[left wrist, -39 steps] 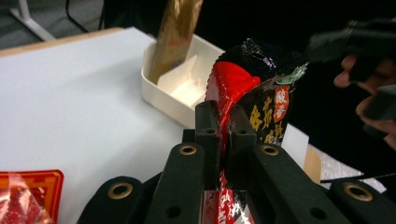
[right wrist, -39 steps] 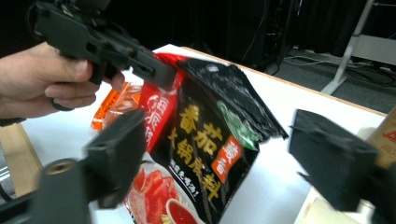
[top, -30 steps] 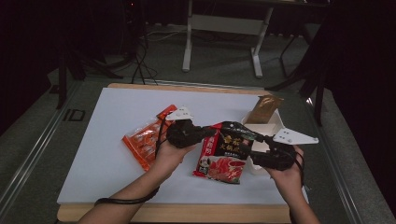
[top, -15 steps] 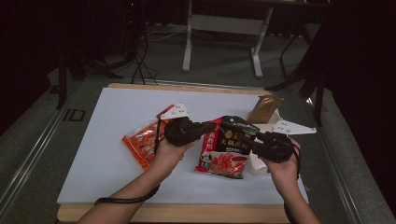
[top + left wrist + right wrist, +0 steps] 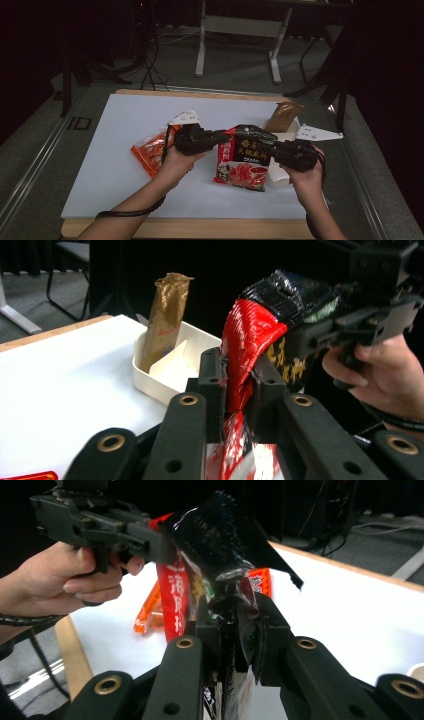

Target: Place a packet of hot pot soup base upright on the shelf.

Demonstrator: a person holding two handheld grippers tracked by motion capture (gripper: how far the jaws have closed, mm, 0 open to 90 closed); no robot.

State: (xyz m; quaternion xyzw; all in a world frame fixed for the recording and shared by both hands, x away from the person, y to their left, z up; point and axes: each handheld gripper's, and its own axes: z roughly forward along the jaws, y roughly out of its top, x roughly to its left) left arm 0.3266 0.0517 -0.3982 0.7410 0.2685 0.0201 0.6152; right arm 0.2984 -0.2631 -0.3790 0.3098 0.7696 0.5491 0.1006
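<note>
A: Item 1, white tray [image 5: 280,176]: sits on the counter [image 5: 125,120] near its right edge, below the right hand in the high view. The left tool view shows 2 compartments split by a slanted divider [image 5: 172,357]. A brown-gold packet [image 5: 162,322] stands upright in the far one, leaning on the wall. The near compartment looks bare as far as it shows.

B: Item 2, red and black pouch [image 5: 245,157]?

A: Held between both tools, beside the tray, over the middle-right of the counter. The left tool [image 5: 239,390] is clamped on the red side edge of the pouch; its jaws have just been easing apart a little, though the film is still pinched between the pads. The right tool [image 5: 235,630] has just been closing and now grips the black edge of the pouch, with the film crumpled between its jaws.

B: Item 3?

A: Orange packet [image 5: 150,150], flat on the counter, partly under the left hand [image 5: 175,162].

B: Open room?

A: The counter's left half and far strip are free white surface. The near edge shows a wooden rim [image 5: 200,227]. The tray sits close to the right edge, with dark floor beyond.
</note>
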